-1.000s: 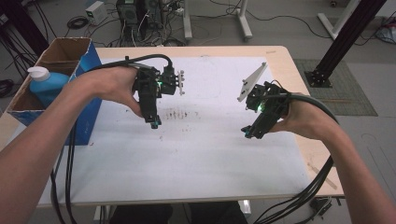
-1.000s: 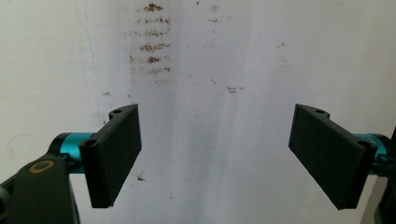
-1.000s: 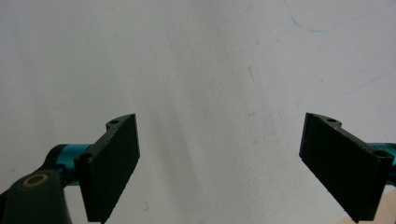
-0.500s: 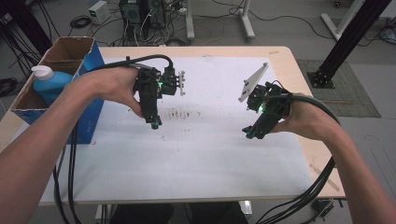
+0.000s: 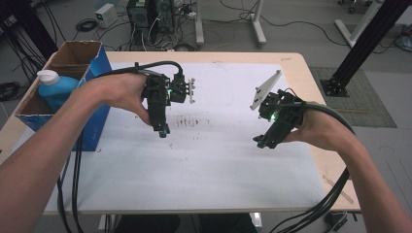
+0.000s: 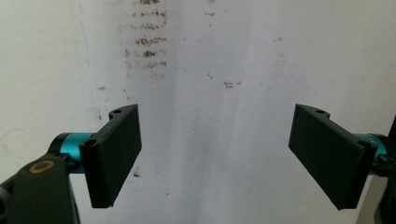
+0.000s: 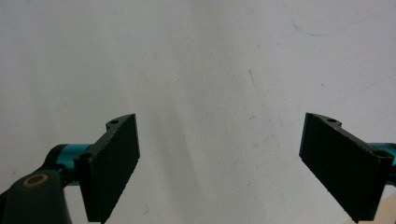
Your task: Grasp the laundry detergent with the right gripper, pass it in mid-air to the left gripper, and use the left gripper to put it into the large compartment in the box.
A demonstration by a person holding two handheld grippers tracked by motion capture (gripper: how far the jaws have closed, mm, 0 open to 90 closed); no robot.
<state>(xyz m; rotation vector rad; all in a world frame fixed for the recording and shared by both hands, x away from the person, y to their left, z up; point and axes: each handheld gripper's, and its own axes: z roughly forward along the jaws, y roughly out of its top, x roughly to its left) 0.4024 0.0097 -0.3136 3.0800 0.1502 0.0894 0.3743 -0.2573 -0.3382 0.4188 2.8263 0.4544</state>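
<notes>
High view: the left gripper (image 5: 163,132) is held above the white sheet (image 5: 214,160) just left of a patch of brown marks (image 5: 192,121), and the right gripper (image 5: 259,141) is held over the sheet's right part, well apart from it. In the left gripper view the jaws are seen wide apart with nothing between them, the marks (image 6: 147,39) lying beyond. In the right gripper view the jaws are likewise spread over bare sheet (image 7: 210,93), and a blue bottle (image 5: 54,87) is seen in the box (image 5: 73,53) at far left.
</notes>
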